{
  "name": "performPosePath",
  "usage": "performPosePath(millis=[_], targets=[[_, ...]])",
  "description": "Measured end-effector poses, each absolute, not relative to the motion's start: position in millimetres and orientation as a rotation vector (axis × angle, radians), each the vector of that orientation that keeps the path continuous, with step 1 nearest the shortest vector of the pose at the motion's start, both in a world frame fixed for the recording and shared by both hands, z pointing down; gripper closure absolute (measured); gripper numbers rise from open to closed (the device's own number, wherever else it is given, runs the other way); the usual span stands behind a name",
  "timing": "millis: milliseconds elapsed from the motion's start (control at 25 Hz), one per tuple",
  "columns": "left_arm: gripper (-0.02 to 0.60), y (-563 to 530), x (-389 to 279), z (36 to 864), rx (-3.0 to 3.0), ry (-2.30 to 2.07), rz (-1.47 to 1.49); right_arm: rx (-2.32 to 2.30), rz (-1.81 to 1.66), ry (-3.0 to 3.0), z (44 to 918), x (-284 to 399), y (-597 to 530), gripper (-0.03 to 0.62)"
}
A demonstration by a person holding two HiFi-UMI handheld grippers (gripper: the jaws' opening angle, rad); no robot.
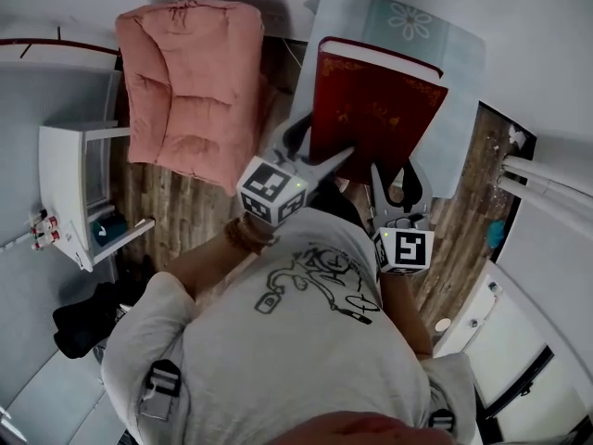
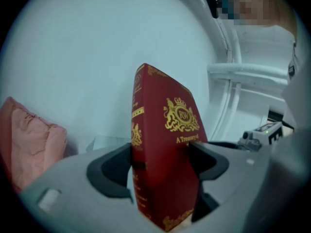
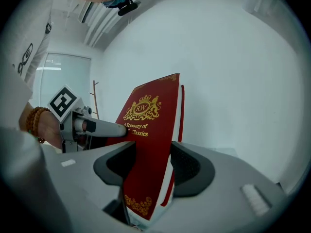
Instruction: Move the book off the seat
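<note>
Left gripper: pads set wide, clamped on the spine end of the red hardback book. Right gripper: pads set narrower, closed across the covers and page block of the same book at its open edge. Both grips sit on the book's near edge. In the head view, the book is tilted, clear of the pink cushioned seat and to its right, over a pale blue table with a flower print. Contact with the table cannot be determined. A white shelf unit stands at the far left on the wooden floor.
</note>
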State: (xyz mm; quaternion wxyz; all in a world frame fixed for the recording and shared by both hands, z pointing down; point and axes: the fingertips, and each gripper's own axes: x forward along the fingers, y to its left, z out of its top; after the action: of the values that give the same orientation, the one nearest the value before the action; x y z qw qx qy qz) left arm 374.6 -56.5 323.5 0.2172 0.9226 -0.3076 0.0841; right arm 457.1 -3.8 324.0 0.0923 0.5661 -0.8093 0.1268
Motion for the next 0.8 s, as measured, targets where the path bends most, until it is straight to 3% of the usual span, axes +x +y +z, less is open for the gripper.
performPosePath(millis=[800], targets=[[0.218,-111.4,364.8,434.0,2.405,-0.755,0.341,1.650,0.581,-2.314,425.3,448.0,-56.9,0.373]])
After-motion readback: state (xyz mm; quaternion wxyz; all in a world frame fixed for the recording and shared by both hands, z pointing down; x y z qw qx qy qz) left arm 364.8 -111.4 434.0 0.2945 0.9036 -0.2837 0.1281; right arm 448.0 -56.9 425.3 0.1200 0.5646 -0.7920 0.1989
